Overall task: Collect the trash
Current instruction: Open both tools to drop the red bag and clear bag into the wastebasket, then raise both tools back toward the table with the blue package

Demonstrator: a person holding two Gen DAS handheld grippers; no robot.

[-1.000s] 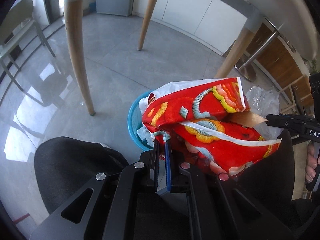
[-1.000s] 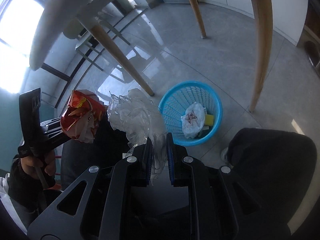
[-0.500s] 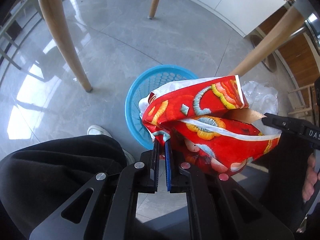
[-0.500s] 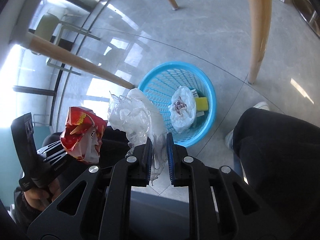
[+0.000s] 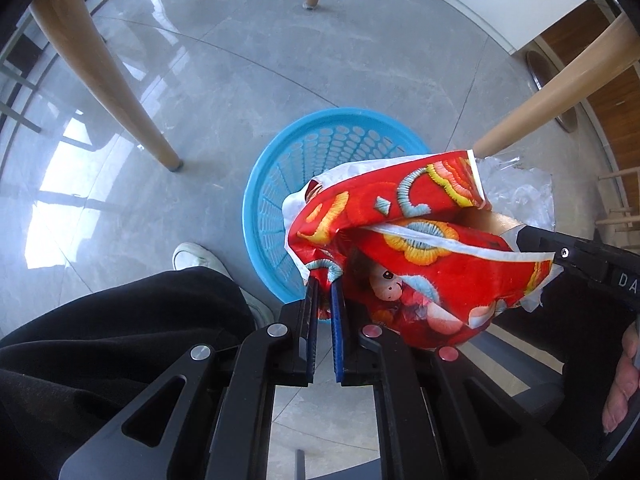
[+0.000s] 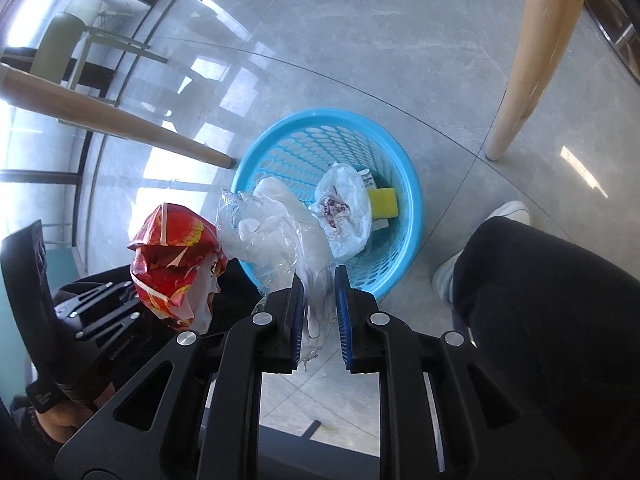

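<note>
- The left claw (image 5: 323,280) is seen clamped almost fully together on a corner of the crumpled red snack wrapper with yellow and pale-blue print (image 5: 420,240); the wrapper bulges out toward 3 o'clock in the left wrist view.
- The right claw (image 6: 319,280) has its jaws opening, with the crumpled clear plastic film (image 6: 276,228) hanging between the blue pads and touching the left one.
- The round blue perforated plastic basket (image 6: 404,248) stands on the grey tiled floor (image 5: 224,80), below both claws; in the right wrist view the film overlaps its rim at 9 o'clock.
- Inside the basket a white plastic bag (image 6: 344,208) and a yellow sponge (image 6: 383,202) are seen.
- Wooden bench legs (image 5: 100,68) stand around the basket.
- A black trouser leg (image 6: 552,312) and a white shoe (image 5: 196,252) are seen beside the basket.
</note>
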